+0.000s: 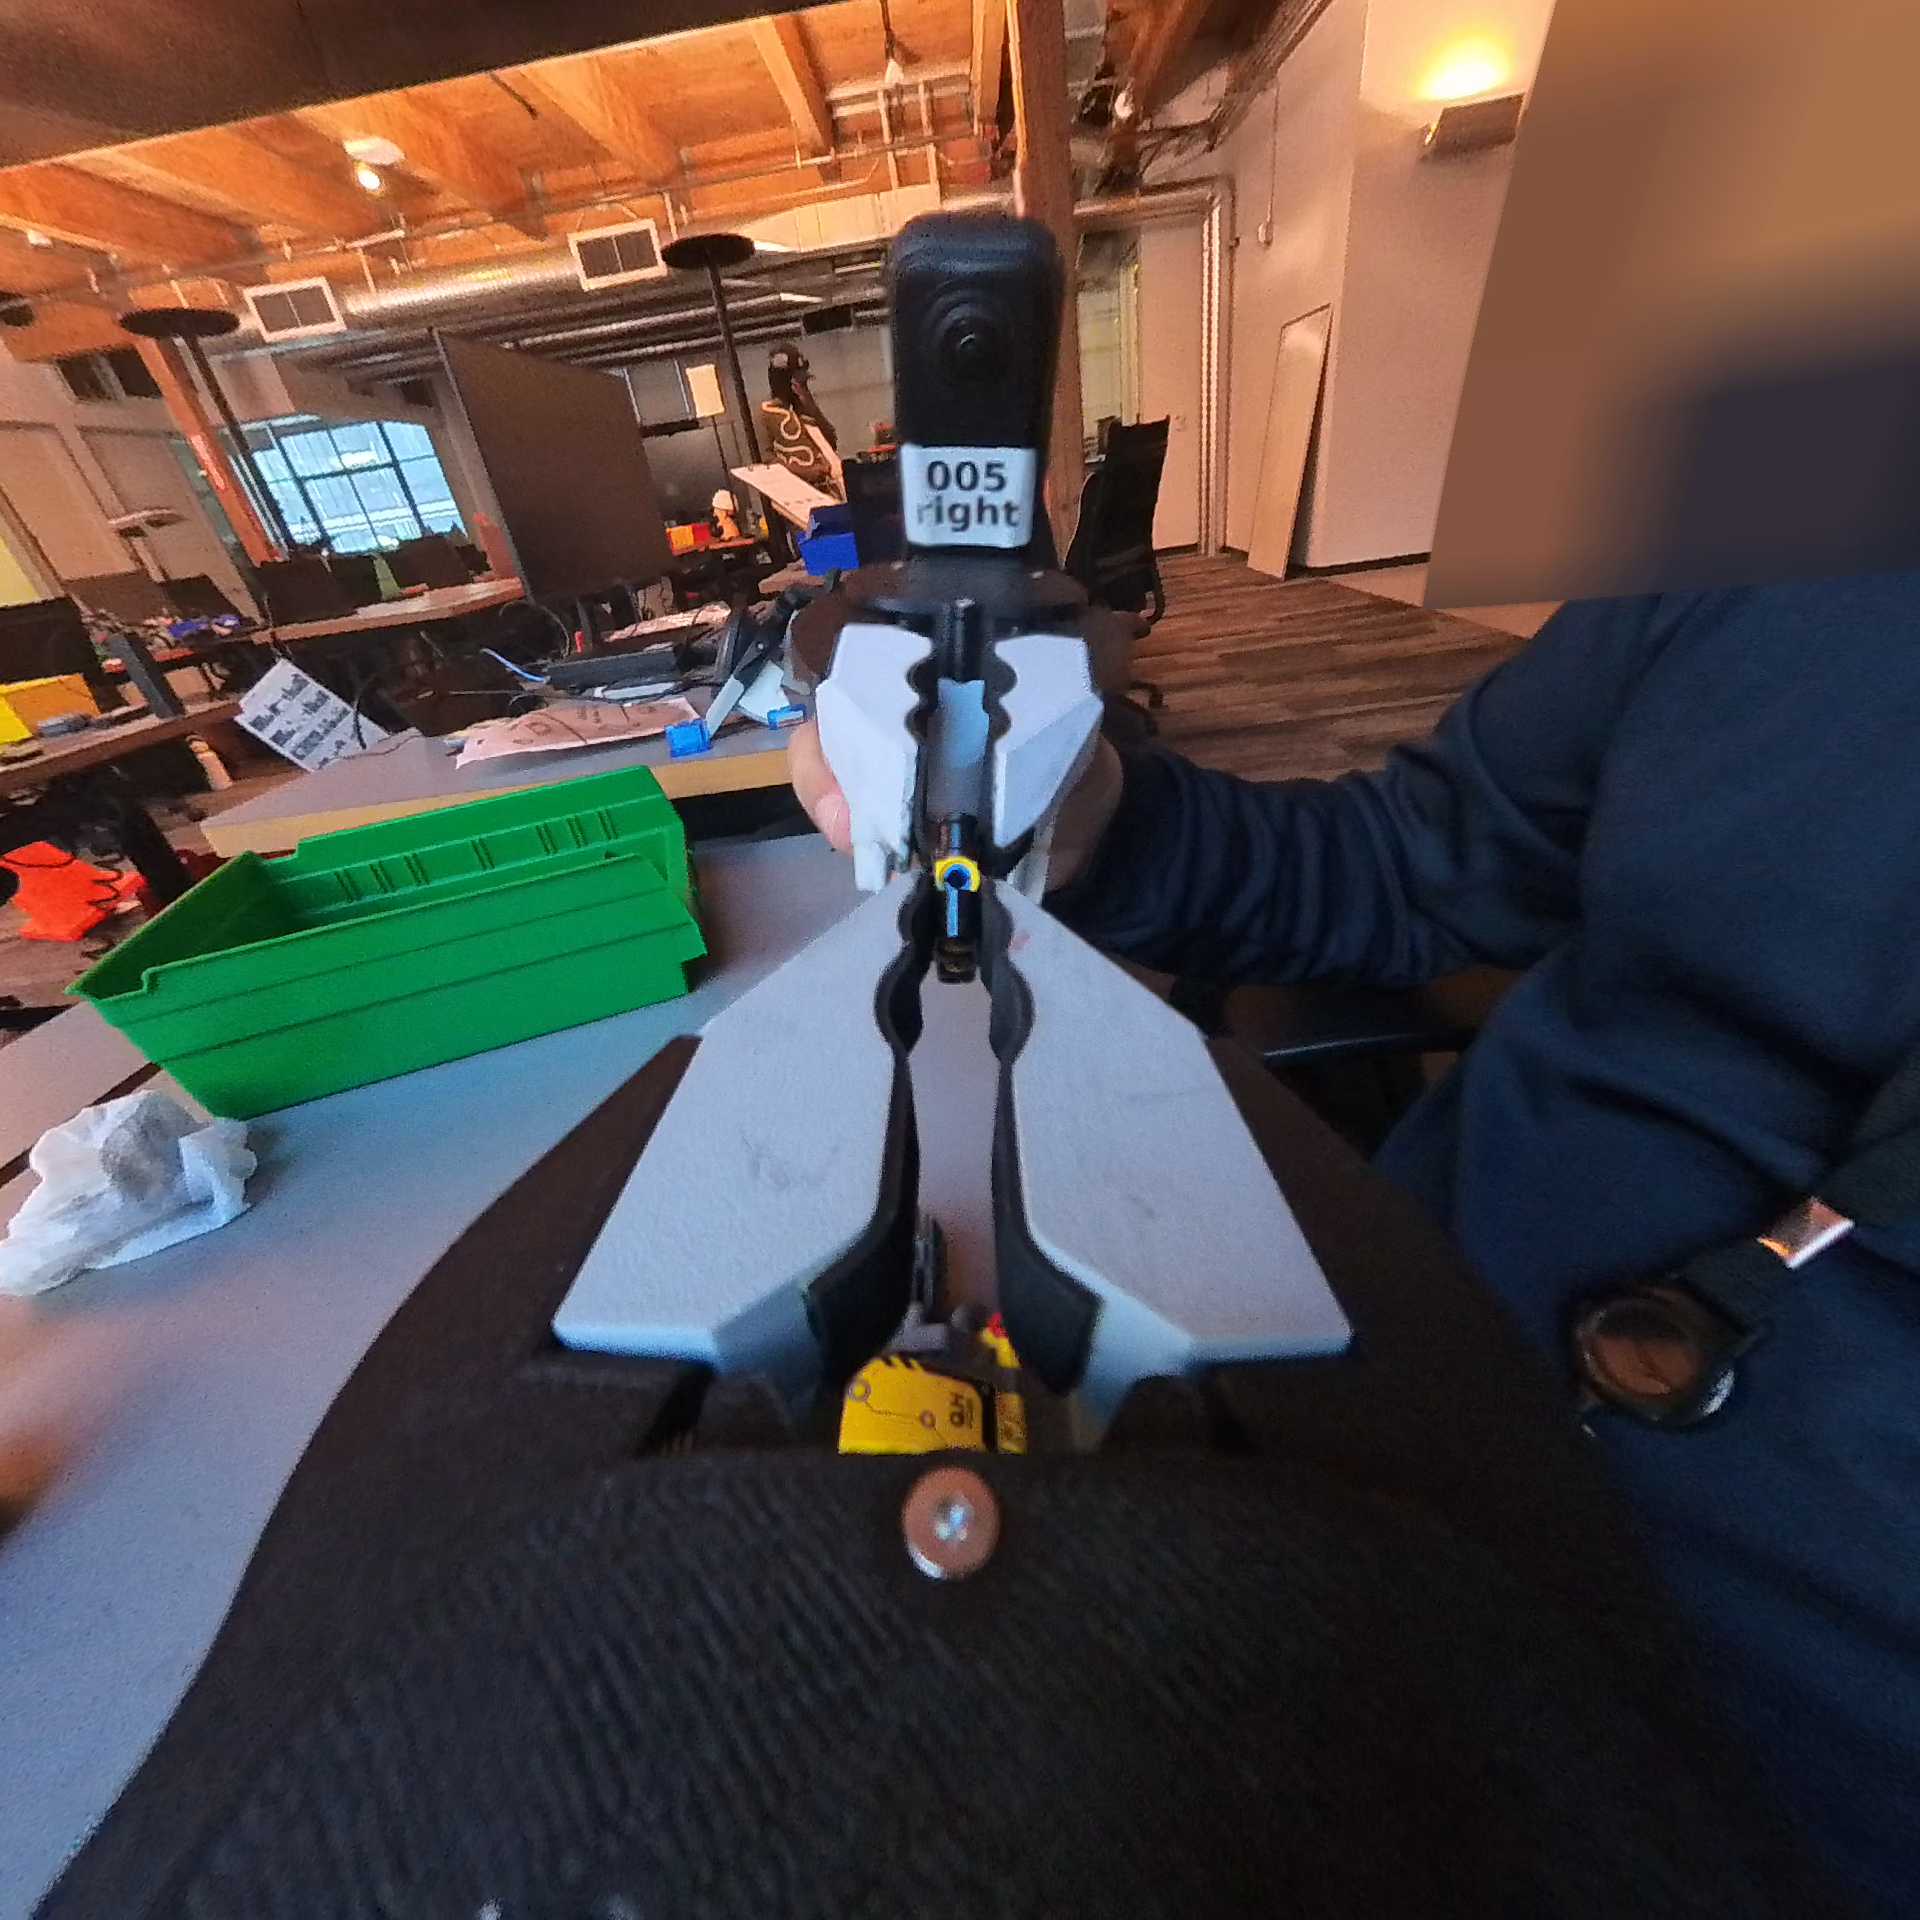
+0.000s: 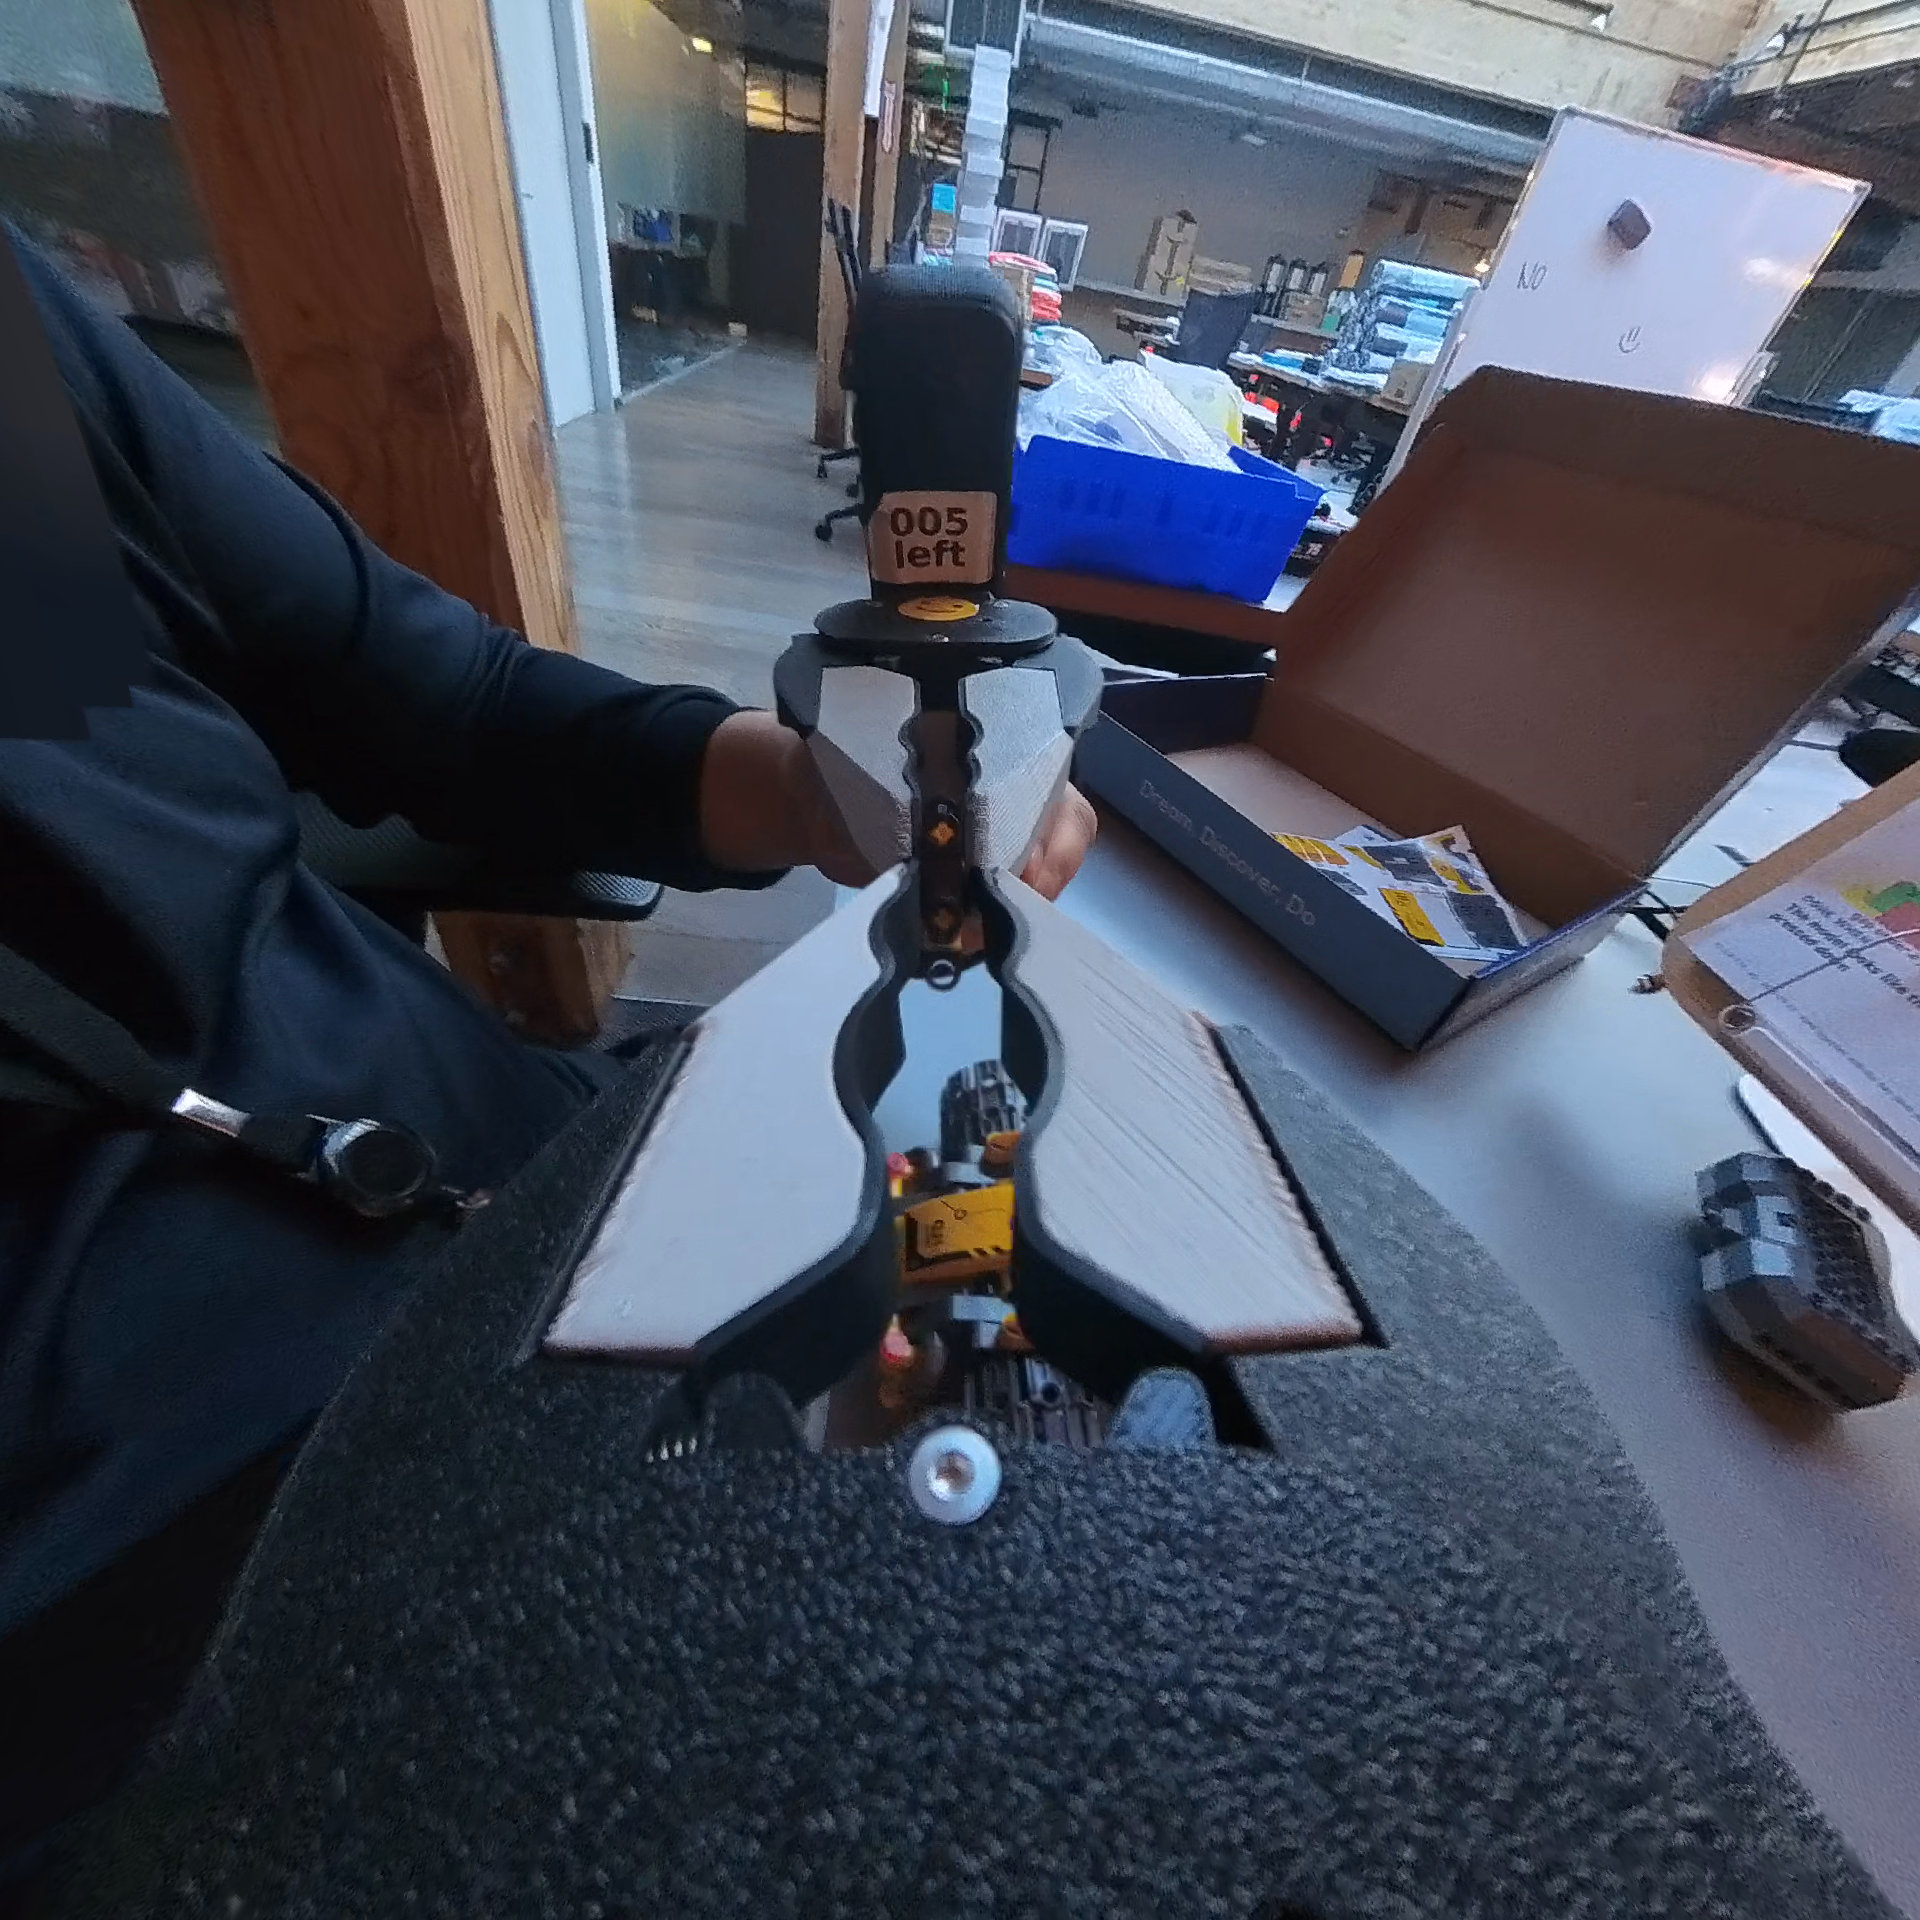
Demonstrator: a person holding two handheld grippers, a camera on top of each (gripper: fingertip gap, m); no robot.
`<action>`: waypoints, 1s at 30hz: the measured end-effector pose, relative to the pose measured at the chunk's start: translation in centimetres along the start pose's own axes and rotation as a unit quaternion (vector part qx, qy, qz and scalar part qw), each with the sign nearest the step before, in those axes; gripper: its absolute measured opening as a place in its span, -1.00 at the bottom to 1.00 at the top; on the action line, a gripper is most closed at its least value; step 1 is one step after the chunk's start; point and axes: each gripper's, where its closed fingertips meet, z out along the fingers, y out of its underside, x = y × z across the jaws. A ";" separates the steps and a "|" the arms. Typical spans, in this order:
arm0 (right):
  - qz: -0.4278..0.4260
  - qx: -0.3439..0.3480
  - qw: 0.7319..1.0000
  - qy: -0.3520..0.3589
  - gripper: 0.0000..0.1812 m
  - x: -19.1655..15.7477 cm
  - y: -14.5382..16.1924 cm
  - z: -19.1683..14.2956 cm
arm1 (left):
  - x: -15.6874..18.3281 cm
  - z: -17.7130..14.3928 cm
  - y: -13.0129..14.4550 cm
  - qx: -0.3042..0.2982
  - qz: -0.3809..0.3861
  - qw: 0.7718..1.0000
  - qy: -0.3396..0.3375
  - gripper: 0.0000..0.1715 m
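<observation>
A slender black brick piece [image 2: 940, 914] is held in the air above a grey bench [image 1: 364, 1247], pinched from both ends.

Seen from the left wrist, far left of the piece a crumpled white tissue [image 1: 125, 1174] lies on the bench. A green plastic bin [image 1: 395, 935] stands behind it, nearer the piece. The left hand-held gripper [image 1: 954, 914] is clenched on the piece's near end. Right of the piece is a person's dark blue sleeve [image 1: 1455, 831].

Seen from the right wrist, the right hand-held gripper [image 2: 943, 904] is clenched on the other end, tip to tip with the left one. Directly below the piece, a yellow and black brick model [image 2: 956, 1226] shows through the gap between the fingers. Right of the piece an open cardboard box [image 2: 1455, 779] sits on the bench with printed sheets inside. A blue bin [image 2: 1143, 520] stands behind it. Far right of the piece lies a dark grey brick lump [image 2: 1797, 1278].
</observation>
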 end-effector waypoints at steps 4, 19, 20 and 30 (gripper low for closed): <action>-0.018 -0.027 0.999 0.016 -0.91 0.3 0.7 -0.1 | -0.4 0.2 0.7 -0.031 0.014 0.999 -0.017 -0.95; -0.155 -0.073 0.965 0.200 -1.00 3.4 1.0 -0.1 | -3.8 -0.8 1.1 -0.139 0.112 0.964 -0.196 -0.94; -0.157 -0.071 0.964 0.200 -1.00 3.2 0.6 -0.1 | -3.6 -0.8 0.8 -0.128 0.105 0.968 -0.186 -0.94; 0.034 0.003 0.998 0.051 -0.93 2.0 0.0 -0.6 | -2.0 -0.2 0.3 -0.079 0.026 0.992 -0.098 -0.94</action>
